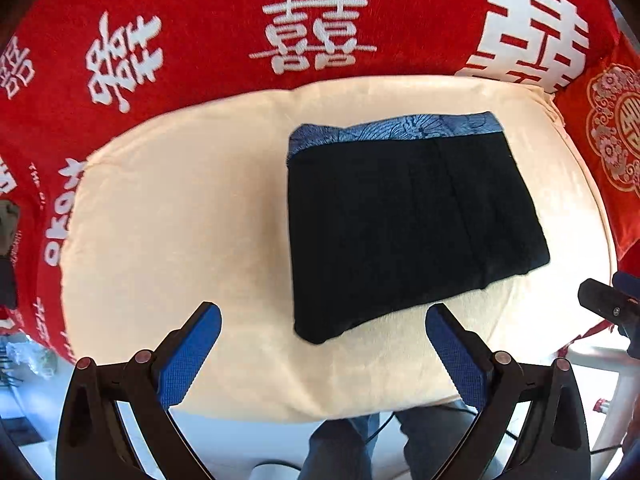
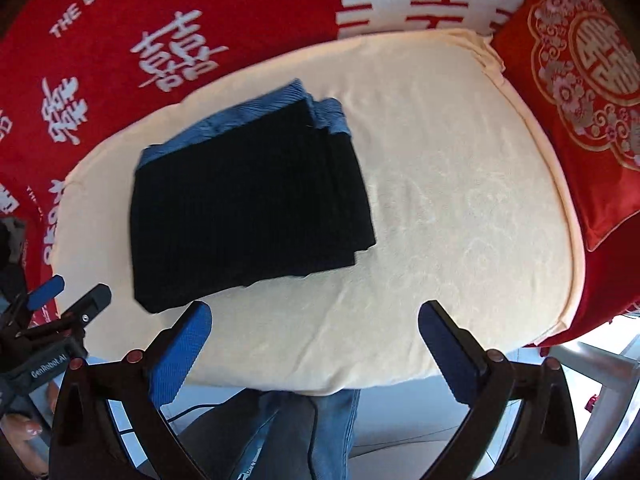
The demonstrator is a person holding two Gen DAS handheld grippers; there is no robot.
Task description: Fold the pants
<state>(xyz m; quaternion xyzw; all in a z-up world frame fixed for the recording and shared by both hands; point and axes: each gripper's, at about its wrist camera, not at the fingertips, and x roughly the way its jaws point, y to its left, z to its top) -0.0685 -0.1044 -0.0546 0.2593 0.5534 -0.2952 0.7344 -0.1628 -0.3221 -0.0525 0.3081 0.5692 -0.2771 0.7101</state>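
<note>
The black pants (image 1: 400,220) (image 2: 248,208) lie folded into a compact rectangle on a cream padded surface (image 1: 180,220) (image 2: 460,200). Their blue patterned waistband runs along the far edge. My left gripper (image 1: 323,312) hangs above the near edge of the pants, open, with nothing between its blue pads. My right gripper (image 2: 316,307) hovers above the cream surface just right of the pants' near corner, open wide and holding nothing. In the right wrist view the left gripper (image 2: 60,300) shows at the left edge. The tip of the right gripper (image 1: 604,296) shows at the right edge of the left wrist view.
A red blanket with white characters (image 1: 200,20) (image 2: 240,8) lies behind the cream surface. A red embroidered pillow (image 1: 616,132) (image 2: 580,80) sits at the far right. The person's legs in jeans (image 1: 344,448) (image 2: 296,432) stand at the near edge.
</note>
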